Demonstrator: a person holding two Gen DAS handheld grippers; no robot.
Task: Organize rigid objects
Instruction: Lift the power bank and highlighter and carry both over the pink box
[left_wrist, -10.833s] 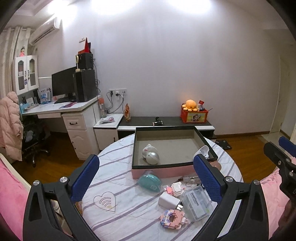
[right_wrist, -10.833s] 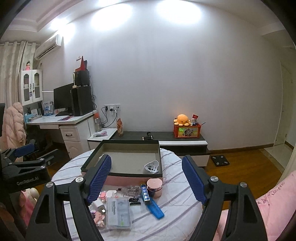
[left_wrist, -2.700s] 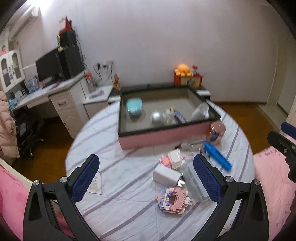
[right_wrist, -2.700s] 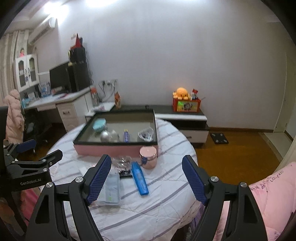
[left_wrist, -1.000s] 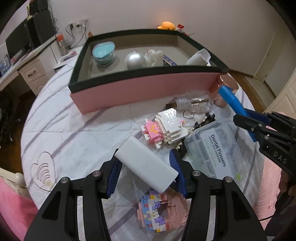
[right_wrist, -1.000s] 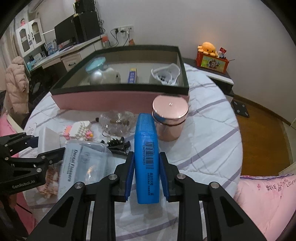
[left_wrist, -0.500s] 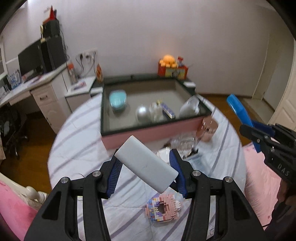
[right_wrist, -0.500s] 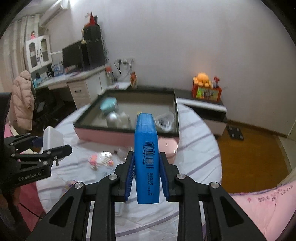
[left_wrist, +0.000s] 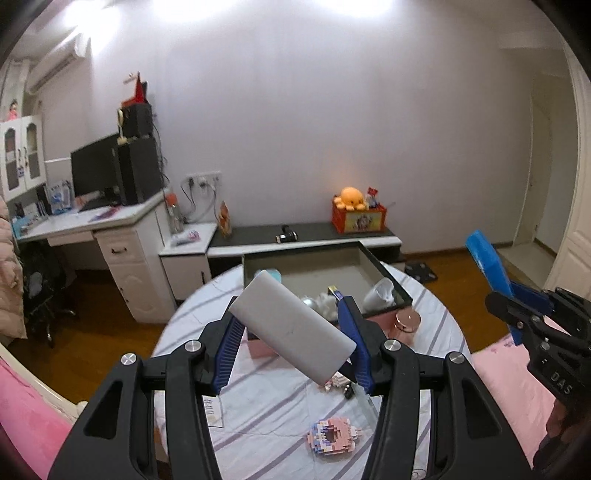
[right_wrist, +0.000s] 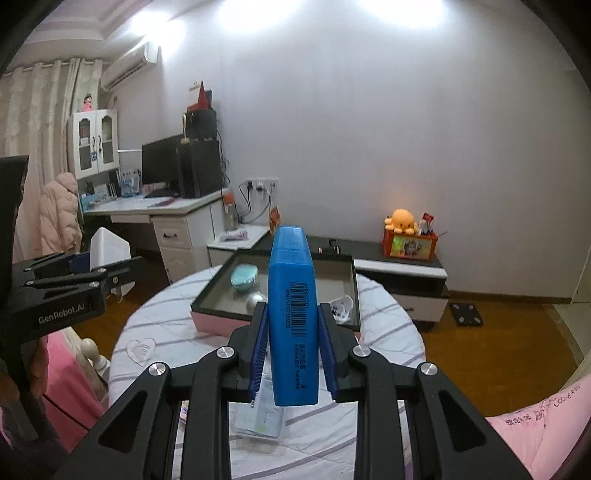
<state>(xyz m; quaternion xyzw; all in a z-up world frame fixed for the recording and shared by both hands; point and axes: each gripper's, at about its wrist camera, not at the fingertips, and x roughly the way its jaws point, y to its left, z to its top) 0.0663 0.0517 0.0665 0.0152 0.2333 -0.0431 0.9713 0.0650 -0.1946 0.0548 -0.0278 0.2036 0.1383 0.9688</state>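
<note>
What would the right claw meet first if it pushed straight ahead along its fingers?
Probably the open pink-sided box with a dark rim on the round striped table; the held blue rectangular case would arrive first. Depth is unclear.

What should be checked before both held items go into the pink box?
1. Left gripper shut on the white power bank: ok.
2. Right gripper shut on the blue case: ok.
3. Both items clear of the table: ok.
4. Bare floor left in the pink box: ok, at the far side beyond the teal case and silver ball.
5. Power bank sits square between the fingers: not ok, it lies skewed.
6. Firmness of either grip: cannot tell.
</note>
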